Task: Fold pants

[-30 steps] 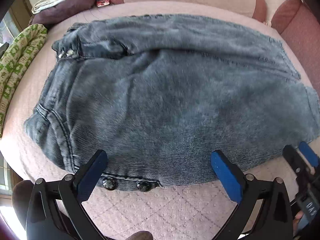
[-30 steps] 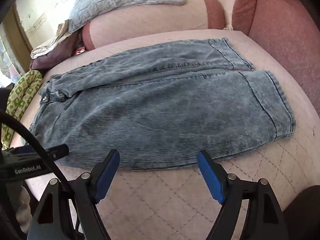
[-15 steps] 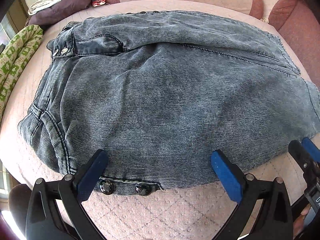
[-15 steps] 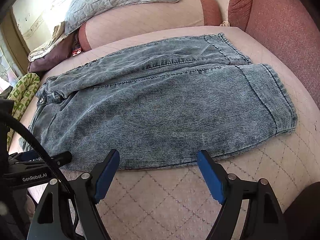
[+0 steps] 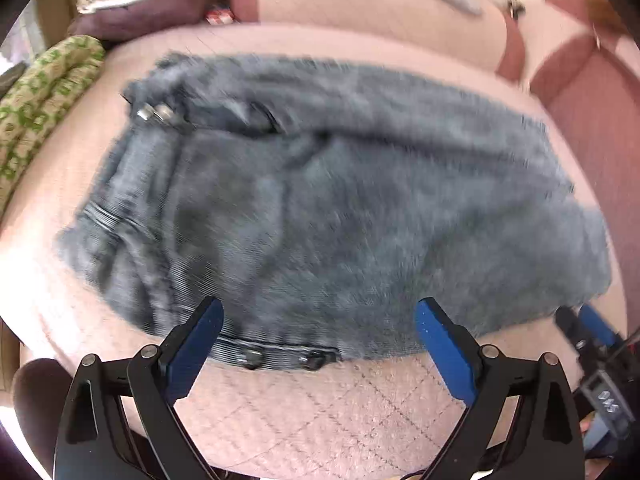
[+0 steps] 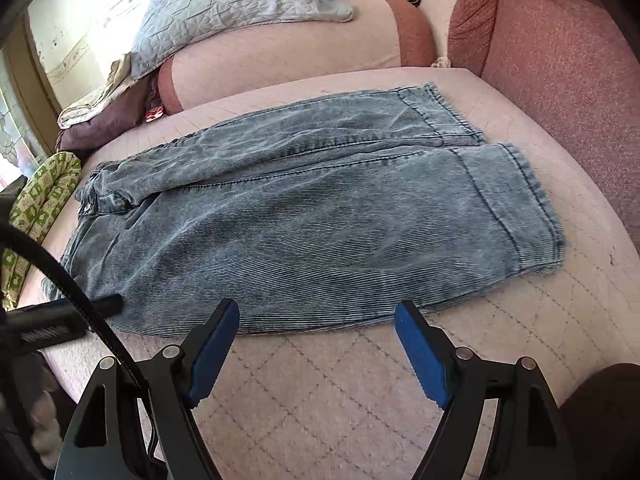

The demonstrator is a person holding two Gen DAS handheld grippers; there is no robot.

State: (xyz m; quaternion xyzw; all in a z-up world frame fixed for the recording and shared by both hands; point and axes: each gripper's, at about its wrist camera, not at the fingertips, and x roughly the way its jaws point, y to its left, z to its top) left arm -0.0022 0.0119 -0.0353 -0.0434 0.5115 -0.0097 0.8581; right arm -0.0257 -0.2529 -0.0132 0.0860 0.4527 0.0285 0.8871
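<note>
At the far left of the right wrist view, a green patterned cloth [image 6: 38, 196] lay at the edge of the bed [image 6: 320, 380] and was cut off by the frame. Just below it, the left hand-held gripper [image 6: 102, 304] came in from the side; only one dark finger tip was clear there, over the near waist corner of the pants [image 6: 312, 224]. In its own view the whole picture was blurred by motion, so seams and buttons were hard to read. There the left hand-held gripper [image 5: 318, 332] stood wide with its jaws closing a little, and its blue pads [image 5: 200, 340] did not press on anything; the near edge of the pants [image 5: 340, 216], with two dark buttons, showed between them.

The pants lay flat in the middle of the pink quilted bed, waist to the left and hems to the right, one leg beside the other. The far leg was partly hidden under a fold near the waist.

The right hand-held gripper [image 6: 316, 332] hovered open over bare quilt, just beside the near edge of the denim, gripping nothing. At the right, in the left wrist view, its tips [image 5: 588, 320] were only partly visible. A grey blanket [image 6: 240, 0] lay on the bolster behind.
</note>
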